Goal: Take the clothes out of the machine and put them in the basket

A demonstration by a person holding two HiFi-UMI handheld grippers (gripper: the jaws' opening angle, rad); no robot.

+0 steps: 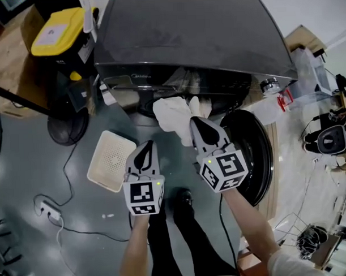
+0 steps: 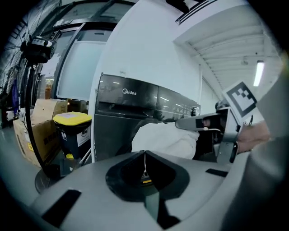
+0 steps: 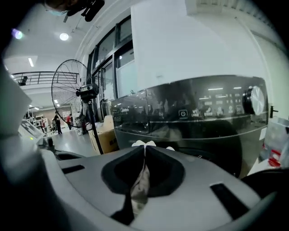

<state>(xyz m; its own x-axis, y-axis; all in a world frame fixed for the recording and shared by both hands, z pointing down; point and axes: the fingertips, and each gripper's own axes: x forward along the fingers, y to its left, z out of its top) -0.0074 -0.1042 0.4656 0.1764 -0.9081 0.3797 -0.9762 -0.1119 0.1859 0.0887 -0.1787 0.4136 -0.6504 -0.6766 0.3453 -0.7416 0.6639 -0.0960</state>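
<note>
Both arms stretch toward the washer point(image 1: 186, 43) — right tongs point(image 1: 194, 121) pinch a white cloth point(image 1: 171, 113) at its opening, left tongs point(image 1: 149, 144) closed, empty — basket point(image 1: 110, 160) on the floor nearby.

Three views on one washing machine point(image 1: 192, 38)
The head view looks steeply down from above; both gripper views face its dark front from low and close (nearly level), and all three share the white cloth point(image 1: 171, 113).

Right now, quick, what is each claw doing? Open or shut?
Left gripper: shut, holding nothing.
Right gripper: shut on the white cloth.
</note>
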